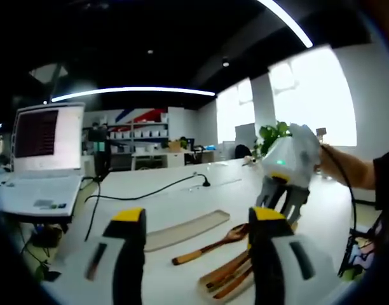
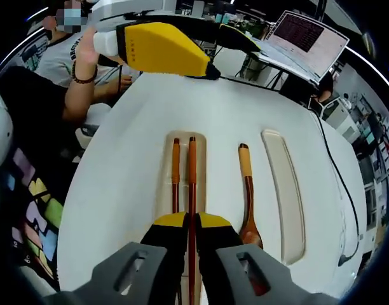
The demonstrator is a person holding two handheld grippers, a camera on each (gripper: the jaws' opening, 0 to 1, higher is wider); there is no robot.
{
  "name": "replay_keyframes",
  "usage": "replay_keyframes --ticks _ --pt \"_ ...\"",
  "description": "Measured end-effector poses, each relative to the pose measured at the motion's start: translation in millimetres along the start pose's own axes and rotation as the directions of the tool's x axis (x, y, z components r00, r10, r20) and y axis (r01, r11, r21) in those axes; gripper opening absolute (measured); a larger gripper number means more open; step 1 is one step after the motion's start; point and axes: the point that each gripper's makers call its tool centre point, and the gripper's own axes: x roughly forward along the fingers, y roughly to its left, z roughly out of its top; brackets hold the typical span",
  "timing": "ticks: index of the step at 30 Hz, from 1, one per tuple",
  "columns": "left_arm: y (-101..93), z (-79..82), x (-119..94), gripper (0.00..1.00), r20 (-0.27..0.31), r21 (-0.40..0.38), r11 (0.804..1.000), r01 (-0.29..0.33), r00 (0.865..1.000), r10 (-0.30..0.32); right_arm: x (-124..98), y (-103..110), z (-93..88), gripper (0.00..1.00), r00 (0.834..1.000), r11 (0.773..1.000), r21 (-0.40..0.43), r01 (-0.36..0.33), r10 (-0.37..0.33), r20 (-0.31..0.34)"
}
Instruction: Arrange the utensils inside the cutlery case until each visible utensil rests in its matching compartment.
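No brand or label can be read; the open laptop (image 1: 45, 159) at the far end of the white surface (image 2: 131, 152) shows dark rows of text too small to make out. In the right gripper view, a long cream cutlery case half (image 2: 184, 184) holds two wooden chopsticks (image 2: 176, 171) side by side. The right claw (image 2: 189, 222) is narrowed onto the nearer end of one chopstick. Just beside this tray a wooden spoon (image 2: 247, 190) lies on the bare surface, between it and a second shallow tray (image 2: 285, 190) with nothing in it. The left claw (image 1: 197, 216) stands wide apart above the surface, holding nothing.
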Motion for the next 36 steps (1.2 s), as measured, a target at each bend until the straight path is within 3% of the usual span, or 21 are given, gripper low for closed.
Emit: replay_keyframes --ticks 36 --pt "-2.7 -1.6 0.4 0.68 -0.005 0.002 1.000 0.008 1.000 -0.008 10.2 5.8 1.4 0.05 1.000 0.999 0.025 -0.025 0.025 -0.014"
